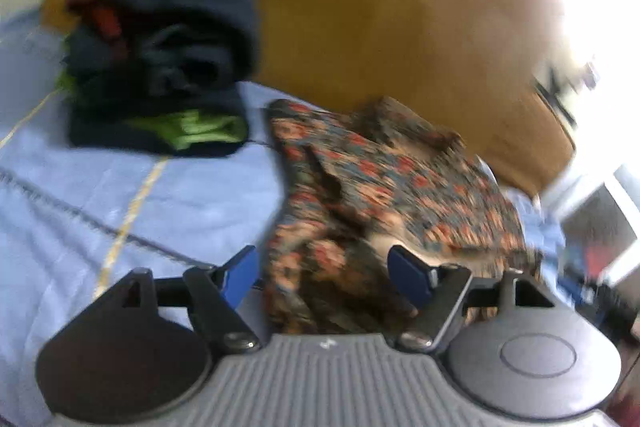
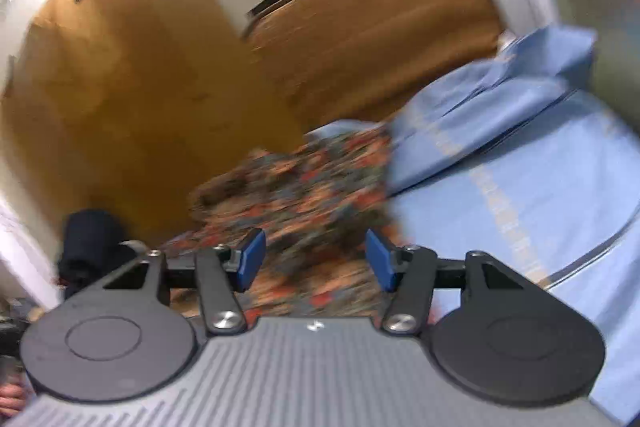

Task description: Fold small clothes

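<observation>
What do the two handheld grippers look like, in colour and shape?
Both look the same. The left gripper and the right gripper each have a grey ribbed body bearing a small white mark, two round dark discs at the sides, black linkage arms with silver screws, and flat blue pads on the jaws.

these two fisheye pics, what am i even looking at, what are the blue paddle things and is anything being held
Each picture comes from a camera mounted on a hand-held gripper, looking forward along its two fingers; a person carries one in each hand. The blue paddles are the finger pads. One view shows the left gripper, the other the right gripper. Both stand open, and nothing is pinched. Below them a patterned garment lies loosely crumpled on a light blue bedsheet. To its left is a pile of dark clothes with green and red showing. The pictures are motion-blurred, so finer detail is lost.
</observation>
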`<action>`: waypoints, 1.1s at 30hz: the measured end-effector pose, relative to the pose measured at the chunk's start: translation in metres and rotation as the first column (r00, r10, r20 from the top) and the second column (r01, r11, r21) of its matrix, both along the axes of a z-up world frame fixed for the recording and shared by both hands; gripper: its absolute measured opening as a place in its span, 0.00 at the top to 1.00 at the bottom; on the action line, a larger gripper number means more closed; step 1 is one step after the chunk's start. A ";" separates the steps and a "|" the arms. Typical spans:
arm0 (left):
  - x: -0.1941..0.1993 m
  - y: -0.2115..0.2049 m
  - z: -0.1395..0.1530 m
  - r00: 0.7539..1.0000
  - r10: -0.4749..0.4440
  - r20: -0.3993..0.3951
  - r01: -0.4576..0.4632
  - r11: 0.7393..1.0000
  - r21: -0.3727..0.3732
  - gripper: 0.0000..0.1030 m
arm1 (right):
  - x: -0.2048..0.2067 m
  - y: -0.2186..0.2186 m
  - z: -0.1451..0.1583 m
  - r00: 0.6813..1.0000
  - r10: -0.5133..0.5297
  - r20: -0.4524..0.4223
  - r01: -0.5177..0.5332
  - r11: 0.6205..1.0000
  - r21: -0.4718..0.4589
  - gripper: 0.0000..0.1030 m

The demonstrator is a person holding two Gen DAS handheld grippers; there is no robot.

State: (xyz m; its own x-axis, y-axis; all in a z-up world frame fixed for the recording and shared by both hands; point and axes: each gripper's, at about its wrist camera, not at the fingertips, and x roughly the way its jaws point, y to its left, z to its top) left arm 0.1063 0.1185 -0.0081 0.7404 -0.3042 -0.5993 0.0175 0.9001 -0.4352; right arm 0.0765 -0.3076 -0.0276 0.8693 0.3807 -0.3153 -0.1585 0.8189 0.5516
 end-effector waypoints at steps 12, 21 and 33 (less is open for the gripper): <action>-0.050 -0.027 -0.020 0.998 -0.055 0.000 0.055 0.994 0.089 0.39 | -0.004 0.217 0.012 0.804 0.594 -0.004 -0.559 0.755 -0.343 0.43; -0.067 -0.016 -0.023 0.992 -0.123 -0.016 0.123 0.992 0.021 0.92 | 0.078 0.245 -0.019 0.867 0.468 -0.173 -0.490 0.863 -0.123 0.83; -0.075 0.011 -0.029 0.997 -0.062 -0.051 0.059 0.996 -0.070 0.31 | -0.008 0.189 -0.008 0.889 0.457 -0.023 -0.456 0.882 -0.117 0.59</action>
State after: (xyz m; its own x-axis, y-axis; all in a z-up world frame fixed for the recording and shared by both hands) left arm 0.0313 0.1291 -0.0366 0.6871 -0.3890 -0.6137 0.0461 0.8663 -0.4975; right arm 0.0687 -0.1185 -0.0353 0.6097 0.6968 -0.3779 -0.5327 0.7132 0.4556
